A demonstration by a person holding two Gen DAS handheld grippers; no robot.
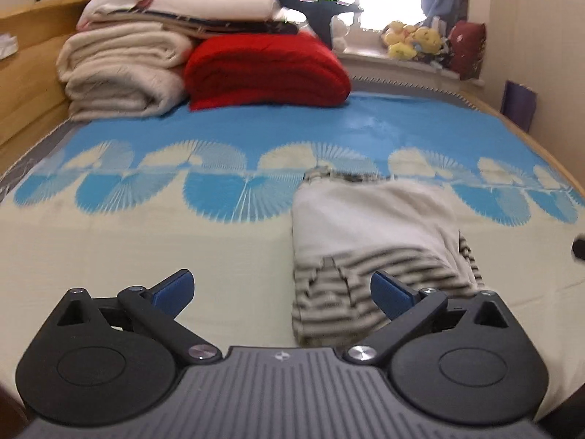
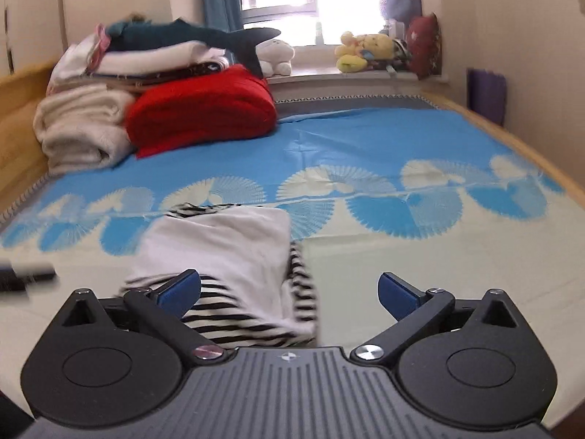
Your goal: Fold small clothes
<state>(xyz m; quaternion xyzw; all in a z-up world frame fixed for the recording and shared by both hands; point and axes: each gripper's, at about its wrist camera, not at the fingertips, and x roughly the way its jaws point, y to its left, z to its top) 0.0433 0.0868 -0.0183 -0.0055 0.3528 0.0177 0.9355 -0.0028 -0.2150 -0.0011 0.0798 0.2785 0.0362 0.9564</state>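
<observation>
A small folded garment (image 1: 373, 241), white with black-and-white stripes at its near end, lies flat on the bedspread (image 1: 146, 256). In the left wrist view it sits right of centre, and its striped end runs behind the right blue pad (image 1: 389, 294). My left gripper (image 1: 281, 285) hovers above the bed, open, with nothing between its fingers. In the right wrist view the garment (image 2: 226, 252) lies left of centre, behind the left blue pad (image 2: 181, 292). My right gripper (image 2: 289, 285) is open wide and holds nothing. Both views are slightly blurred.
At the bed's far left is a stack of folded cream blankets (image 1: 120, 73), a red blanket (image 1: 267, 69) and a dark plush shark (image 2: 197, 38). Plush toys (image 1: 413, 40) sit on the windowsill. A wooden bed frame (image 1: 25, 73) runs along the left, and a purple object (image 2: 486, 95) stands by the right wall.
</observation>
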